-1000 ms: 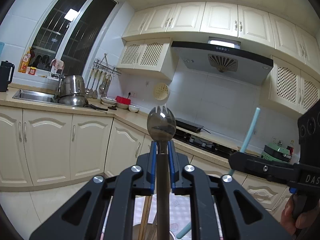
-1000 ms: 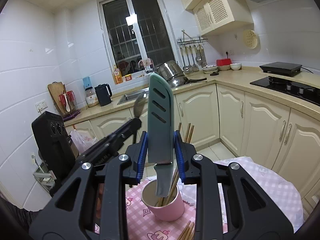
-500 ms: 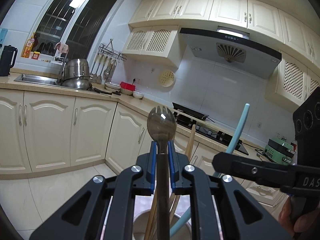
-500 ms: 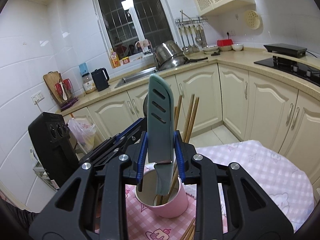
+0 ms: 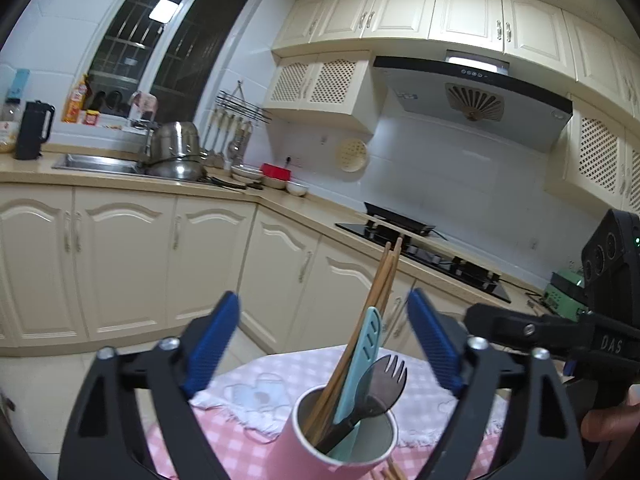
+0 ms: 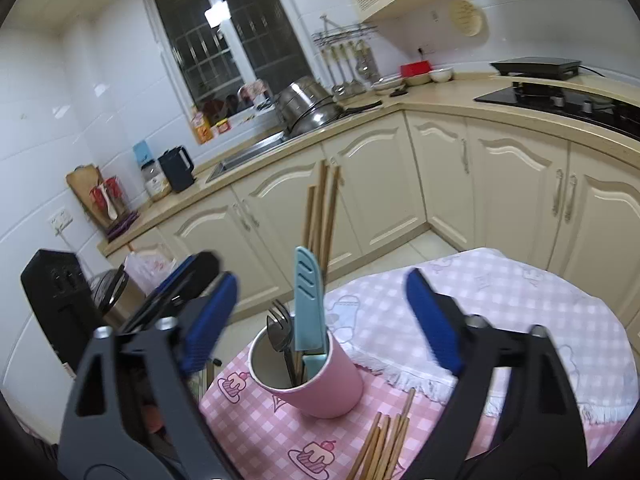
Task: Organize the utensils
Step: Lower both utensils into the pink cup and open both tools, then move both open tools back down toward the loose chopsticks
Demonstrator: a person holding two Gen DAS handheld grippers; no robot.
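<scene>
**A:** What has changed since a moment ago?

**B:** Both tools have let go. The left gripper (image 5: 323, 342) was clamped on the dark spork (image 5: 374, 390), and the right gripper (image 6: 320, 320) on the pale blue knife (image 6: 307, 300). The jaws of each have just been opening and now stand wide apart with nothing pressed between the pads. Both pieces have dropped into the pink cup (image 6: 320, 384).

**A:** So where do they sit in relation to the cup?

**B:** Inside it, handles down. The spork leans against the rim with its tines up; the knife stands just beside it, touching or nearly so (I cannot tell which). The wooden chopsticks (image 5: 380, 284) rise from the same cup, well above its rim.

**A:** Why open so wide over the cup?

**B:** In my judgement, to clear the tall handles. Narrow jaws could snag the knife or chopsticks on the way out and tip the cup.

**A:** And outward from the cup?

**B:** It stands on the pink checked cloth (image 6: 256, 420). Just beside it, nearer the right gripper's camera, lies a loose bundle of chopsticks (image 6: 384, 444), not yet in the cup. I would guess those come next. Beyond the cup, well apart, are the kitchen cabinets (image 6: 380, 184).
</scene>
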